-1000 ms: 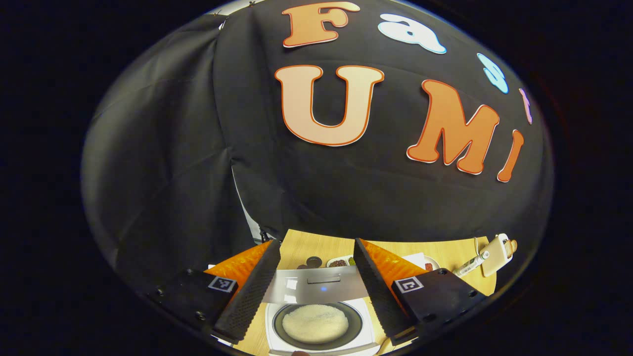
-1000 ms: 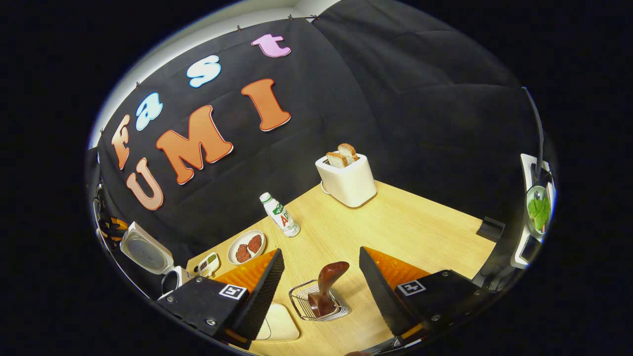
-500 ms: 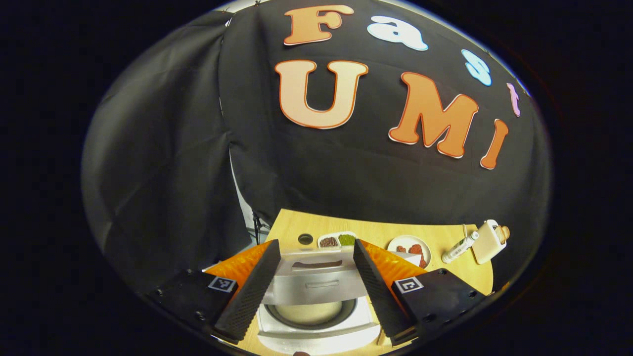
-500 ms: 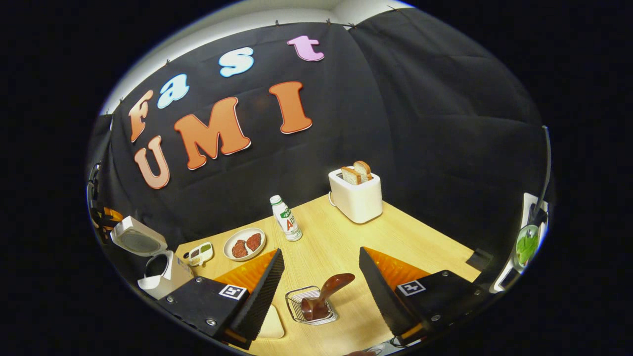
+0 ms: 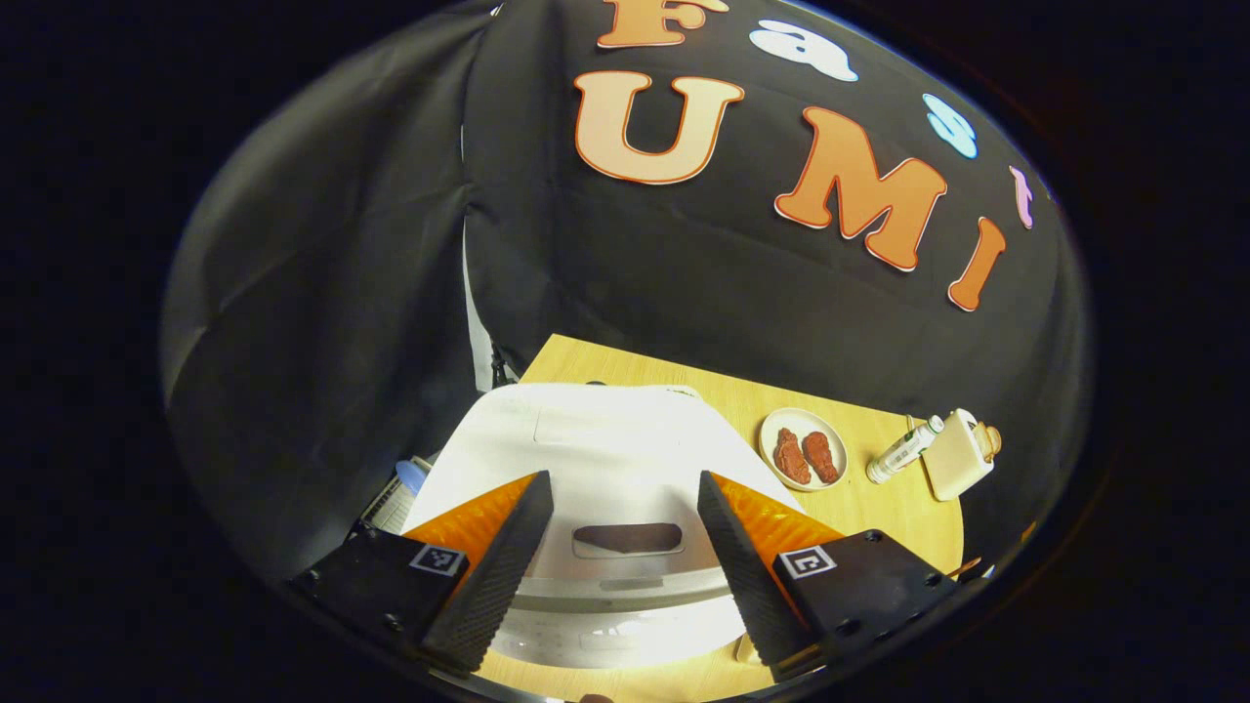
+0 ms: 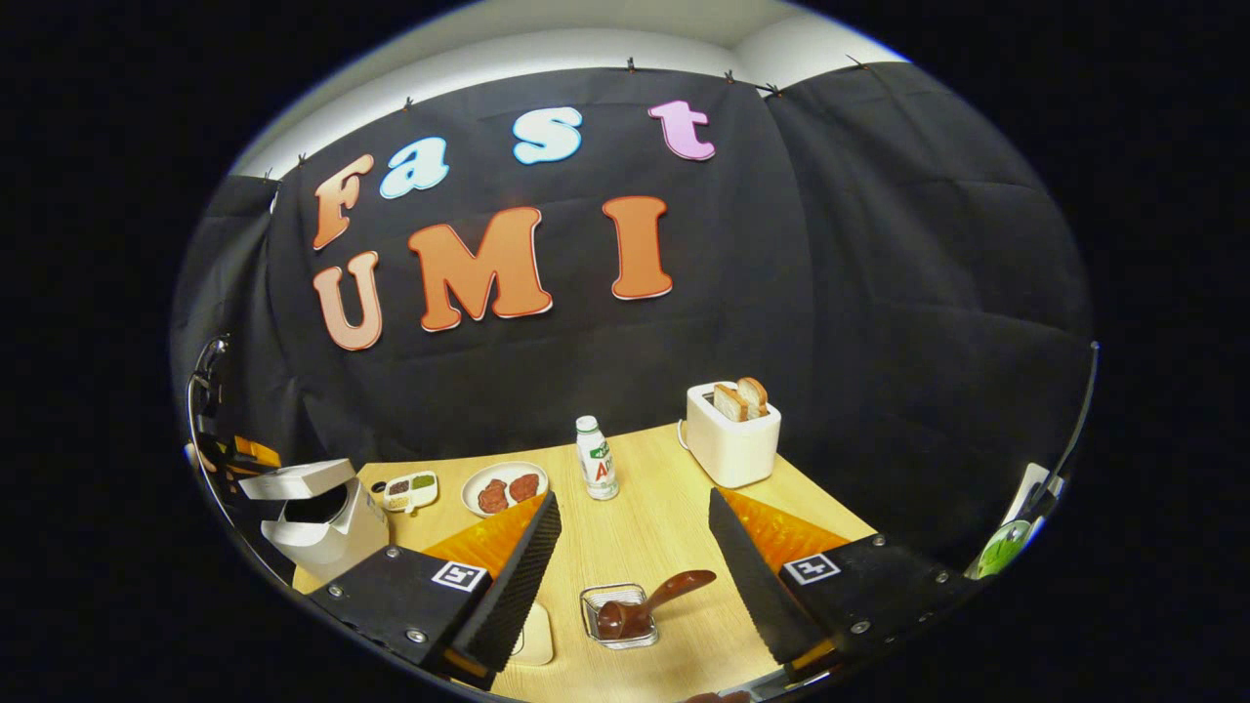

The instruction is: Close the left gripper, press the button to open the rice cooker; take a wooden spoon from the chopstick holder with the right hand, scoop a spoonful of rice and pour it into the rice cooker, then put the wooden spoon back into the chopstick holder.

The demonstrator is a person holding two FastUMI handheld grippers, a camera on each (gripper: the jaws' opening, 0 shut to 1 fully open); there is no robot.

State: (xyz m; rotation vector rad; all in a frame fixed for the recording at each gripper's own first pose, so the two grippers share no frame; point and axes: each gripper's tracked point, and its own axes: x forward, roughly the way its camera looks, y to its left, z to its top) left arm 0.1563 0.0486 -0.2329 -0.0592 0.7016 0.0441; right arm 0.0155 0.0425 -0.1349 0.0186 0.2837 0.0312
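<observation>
Your right gripper (image 6: 633, 557) hangs with fingers apart, the wooden spoon (image 6: 649, 605) in its chopstick holder (image 6: 615, 598) between them; your left gripper (image 5: 625, 547), likewise spread, faces the rice cooker (image 5: 605, 459), whose inside is hidden.

1. Left gripper (image 5: 625, 547) low in the left gripper view, its fingers (image 5: 493, 571) spread wide apart, nothing held between them.
2. White rice cooker (image 5: 605, 459) directly ahead; its lid spans the gap between the fingers and runs behind both. A dark oval recess shows on the near face of the lid, between the fingers.
3. Wooden surface (image 5: 879, 508) extends behind and to the right of the cooker.
4. Round plate (image 5: 803, 447) with two reddish-brown pieces sits right of the cooker.
5. Small white bottle (image 5: 903, 451) just beside a cream toaster (image 5: 957, 466), farther right, near the black cloth wall.
</observation>
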